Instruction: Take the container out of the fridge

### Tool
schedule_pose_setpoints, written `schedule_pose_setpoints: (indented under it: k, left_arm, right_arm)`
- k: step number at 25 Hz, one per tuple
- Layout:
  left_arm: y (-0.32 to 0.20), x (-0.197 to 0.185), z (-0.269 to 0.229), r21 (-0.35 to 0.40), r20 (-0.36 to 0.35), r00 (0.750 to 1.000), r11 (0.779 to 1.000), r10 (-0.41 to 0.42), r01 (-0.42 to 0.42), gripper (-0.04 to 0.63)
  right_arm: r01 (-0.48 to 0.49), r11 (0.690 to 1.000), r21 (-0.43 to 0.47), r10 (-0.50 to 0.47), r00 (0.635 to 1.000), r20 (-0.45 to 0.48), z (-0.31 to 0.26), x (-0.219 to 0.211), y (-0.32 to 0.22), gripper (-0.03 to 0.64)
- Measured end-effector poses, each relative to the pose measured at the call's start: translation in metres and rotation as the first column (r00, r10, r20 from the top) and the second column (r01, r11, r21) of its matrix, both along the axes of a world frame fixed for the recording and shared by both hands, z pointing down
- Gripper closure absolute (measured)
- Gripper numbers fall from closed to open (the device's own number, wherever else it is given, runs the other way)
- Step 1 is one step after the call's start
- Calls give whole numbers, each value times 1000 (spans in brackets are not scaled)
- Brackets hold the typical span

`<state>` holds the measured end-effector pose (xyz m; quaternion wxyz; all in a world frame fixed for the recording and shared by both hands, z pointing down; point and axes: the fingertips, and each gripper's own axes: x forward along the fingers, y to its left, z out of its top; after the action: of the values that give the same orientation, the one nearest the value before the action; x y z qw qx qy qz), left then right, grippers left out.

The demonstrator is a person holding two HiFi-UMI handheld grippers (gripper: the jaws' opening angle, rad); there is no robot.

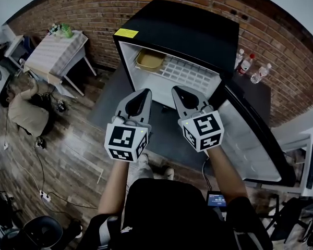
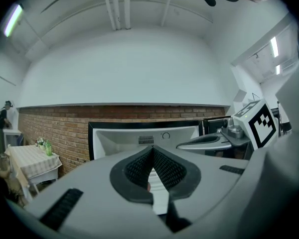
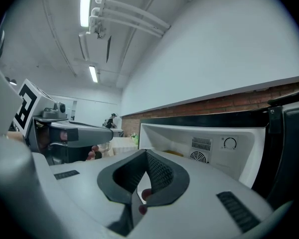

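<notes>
A small black fridge (image 1: 182, 30) stands open in front of me, its door (image 1: 253, 145) swung out to the right. A shallow tan container (image 1: 149, 60) lies on the white wire shelf, at the back left of the compartment. My left gripper (image 1: 145, 93) and right gripper (image 1: 178, 91) hover side by side just before the opening, both shut with nothing between the jaws. In the left gripper view the closed left gripper (image 2: 152, 150) faces the fridge interior (image 2: 134, 138). The right gripper view shows the right gripper (image 3: 146, 153) aimed inside, with the container (image 3: 172, 153) a yellow sliver beyond.
Several plastic bottles (image 1: 249, 67) stand against the brick wall right of the fridge. A small table with a striped cloth (image 1: 55, 53) is at the back left, and a person (image 1: 26, 113) crouches on the wooden floor near it. Cables (image 1: 41, 191) trail across the floor.
</notes>
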<state>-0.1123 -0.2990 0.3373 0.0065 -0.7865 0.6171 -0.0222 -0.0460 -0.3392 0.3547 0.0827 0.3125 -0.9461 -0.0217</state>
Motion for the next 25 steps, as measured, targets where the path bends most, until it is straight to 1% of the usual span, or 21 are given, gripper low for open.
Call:
schedule_pose_setpoints:
  k: [3,6,11,17,22,25]
  left_arm:
    - [-11,-6,4,-6,-4,1000,1000,20,-20,583]
    - [-21,-12,6,-9,15,999,999,37,-37,583]
    - [-41,-29,10,-12,85,995,998,55,-54,583]
    - [-65,-46,22,-38,91,991,995,100,-96,583]
    - [-84,-56,35,-60,140,980,989,143,-135,583]
    - [-98,-60,47,-71,197,966,985,170,-159,583]
  right_arm:
    - [-28,1000,-10,28,1000,-3,2,-4,-9,577]
    - [-48,999,-12,48,999,-12,3,-11,-15,577]
    - [-80,997,-12,79,997,-26,4,-29,-31,577]
    - [-122,992,-26,121,992,-31,10,-46,-50,577]
    - [-155,987,-31,153,987,-51,17,-55,-65,577]
    - [-183,982,-39,180,982,-61,22,-57,-76,577]
